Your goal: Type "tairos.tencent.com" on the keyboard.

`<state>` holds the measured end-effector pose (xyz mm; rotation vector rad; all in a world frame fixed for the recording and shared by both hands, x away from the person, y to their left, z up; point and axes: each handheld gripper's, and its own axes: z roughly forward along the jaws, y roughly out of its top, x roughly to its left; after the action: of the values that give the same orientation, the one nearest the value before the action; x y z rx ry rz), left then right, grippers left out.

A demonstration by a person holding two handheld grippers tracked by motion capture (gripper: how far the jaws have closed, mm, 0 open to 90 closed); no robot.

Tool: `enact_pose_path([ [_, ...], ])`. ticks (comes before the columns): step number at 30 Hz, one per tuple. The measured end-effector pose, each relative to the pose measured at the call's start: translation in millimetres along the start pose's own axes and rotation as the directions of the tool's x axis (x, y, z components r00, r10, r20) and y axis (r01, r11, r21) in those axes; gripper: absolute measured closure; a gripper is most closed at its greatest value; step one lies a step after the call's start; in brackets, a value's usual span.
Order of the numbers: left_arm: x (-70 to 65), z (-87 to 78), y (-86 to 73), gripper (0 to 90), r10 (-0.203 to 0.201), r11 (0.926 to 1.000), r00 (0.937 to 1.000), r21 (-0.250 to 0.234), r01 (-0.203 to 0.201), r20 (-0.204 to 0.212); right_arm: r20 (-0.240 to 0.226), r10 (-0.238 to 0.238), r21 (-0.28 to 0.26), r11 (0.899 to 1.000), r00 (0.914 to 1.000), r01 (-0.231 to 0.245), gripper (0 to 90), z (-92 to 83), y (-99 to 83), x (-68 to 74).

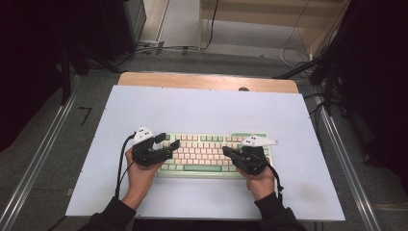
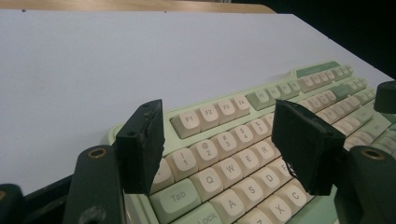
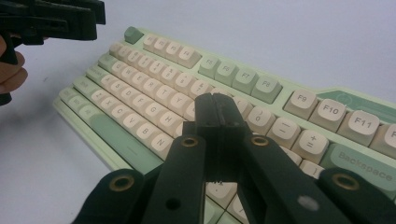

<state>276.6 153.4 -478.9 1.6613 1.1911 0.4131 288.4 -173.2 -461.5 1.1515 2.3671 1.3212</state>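
The white table top (image 1: 202, 108) lies bare beyond the keyboard (image 1: 211, 154), open to a hand-held gripper.

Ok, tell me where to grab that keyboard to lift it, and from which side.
Probably best to take the keyboard by its short left end, coming in from the left with the open left gripper, one jaw over the case rim, one under. It lies flat and wide; front and back edges are too long to balance from.

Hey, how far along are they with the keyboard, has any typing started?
Done: both tools are at the keyboard. In hand: the right tool is shut, its tip over the keys near the number row; whether it touches one, I cannot tell. The left tool hangs open above the left keys. Left: pressing, probably.
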Motion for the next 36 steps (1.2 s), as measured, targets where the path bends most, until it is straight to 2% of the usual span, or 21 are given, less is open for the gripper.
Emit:
enact_pose_path([
  [14,1.4,-3.3,-4.0,35.3,-0.008,1.0000,1.0000,-0.001,0.008,0.004,0.005,-0.009,0.001,1.000,0.9999,0.009,87.4,-8.8,-2.7,0.5],
  [22,-0.8,-2.2,-5.6,35.2,0.007,0.9999,0.9999,0.010,-0.007,0.015,0.017,-0.015,0.047,0.999,0.9997,0.014,87.4,-5.1,-10.0,1.2],
  [28,-2.1,-1.8,-5.9,35.3,0.013,0.9998,0.9998,0.015,-0.013,0.017,0.023,-0.019,0.106,0.994,0.9996,0.016,87.4,3.9,-13.7,2.3],
  [36,-2.6,-1.6,-6.0,35.3,0.013,0.9998,0.9997,0.017,-0.014,0.019,0.028,-0.016,0.139,0.990,0.9995,0.012,87.4,8.9,-16.4,-0.1],
])
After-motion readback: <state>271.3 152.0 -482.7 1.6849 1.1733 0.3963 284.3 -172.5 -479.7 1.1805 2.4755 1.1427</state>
